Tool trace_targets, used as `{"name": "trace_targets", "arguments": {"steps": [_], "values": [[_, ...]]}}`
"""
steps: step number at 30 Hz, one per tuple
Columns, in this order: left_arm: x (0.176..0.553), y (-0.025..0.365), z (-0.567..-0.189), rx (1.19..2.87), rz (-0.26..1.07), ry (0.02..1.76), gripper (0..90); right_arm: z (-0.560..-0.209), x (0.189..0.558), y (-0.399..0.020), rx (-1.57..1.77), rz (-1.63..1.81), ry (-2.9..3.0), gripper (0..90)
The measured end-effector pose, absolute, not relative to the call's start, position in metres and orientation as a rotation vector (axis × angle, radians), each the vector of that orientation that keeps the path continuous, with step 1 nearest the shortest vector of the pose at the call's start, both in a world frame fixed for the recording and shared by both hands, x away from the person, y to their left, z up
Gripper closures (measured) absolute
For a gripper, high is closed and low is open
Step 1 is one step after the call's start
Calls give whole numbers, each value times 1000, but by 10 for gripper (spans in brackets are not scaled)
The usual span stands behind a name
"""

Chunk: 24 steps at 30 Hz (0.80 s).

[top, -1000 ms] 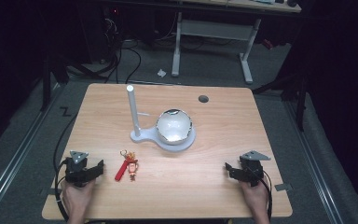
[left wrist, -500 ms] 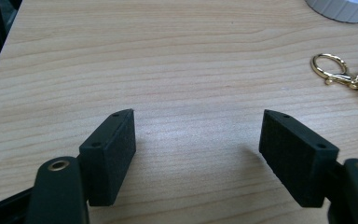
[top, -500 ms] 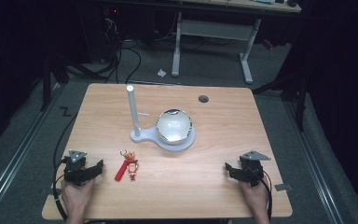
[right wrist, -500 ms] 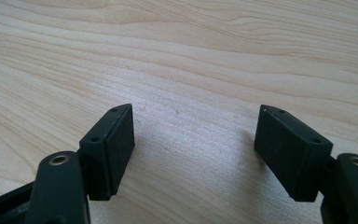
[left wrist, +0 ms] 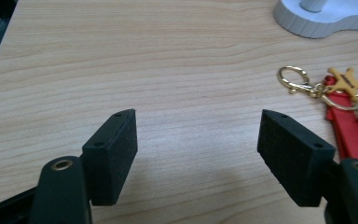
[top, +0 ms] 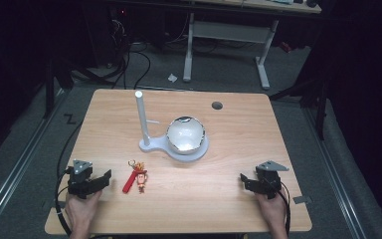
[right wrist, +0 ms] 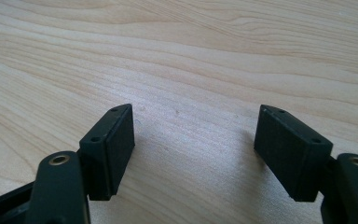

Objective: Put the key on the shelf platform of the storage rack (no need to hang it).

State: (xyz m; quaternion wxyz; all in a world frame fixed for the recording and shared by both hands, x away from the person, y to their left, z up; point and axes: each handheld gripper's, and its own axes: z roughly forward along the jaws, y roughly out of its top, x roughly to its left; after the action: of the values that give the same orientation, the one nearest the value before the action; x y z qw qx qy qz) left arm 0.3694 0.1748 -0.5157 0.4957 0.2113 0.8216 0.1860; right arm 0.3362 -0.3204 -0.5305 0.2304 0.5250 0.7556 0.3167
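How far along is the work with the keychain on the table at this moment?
Nothing looks done yet: the keychain lies flat on the table, apart from the white stand. In hand: the left gripper sits beside it, jaws open and just closing a little, nothing between them. The right gripper rests open. Grasping it and moving it, perhaps to the stand, are left.

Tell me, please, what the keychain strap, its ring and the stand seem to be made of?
Strap: likely smooth red rubber or plastic, with a flat matte look. Ring: apparently polished gold-coloured metal; it glints. Stand: probably matte white plastic, with fine ridges along its base edge.
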Motion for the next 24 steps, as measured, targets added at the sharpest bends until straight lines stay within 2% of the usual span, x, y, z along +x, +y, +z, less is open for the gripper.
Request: {"name": "trace_targets", "arguments": {"steps": [8, 24], "values": [[360, 170, -505, 532, 385, 1963, 262, -530, 336, -320, 1444, 871, 2078, 290], [345, 135, -495, 627, 295, 1933, 186, -530, 336, -320, 1444, 871, 2078, 290]]}}
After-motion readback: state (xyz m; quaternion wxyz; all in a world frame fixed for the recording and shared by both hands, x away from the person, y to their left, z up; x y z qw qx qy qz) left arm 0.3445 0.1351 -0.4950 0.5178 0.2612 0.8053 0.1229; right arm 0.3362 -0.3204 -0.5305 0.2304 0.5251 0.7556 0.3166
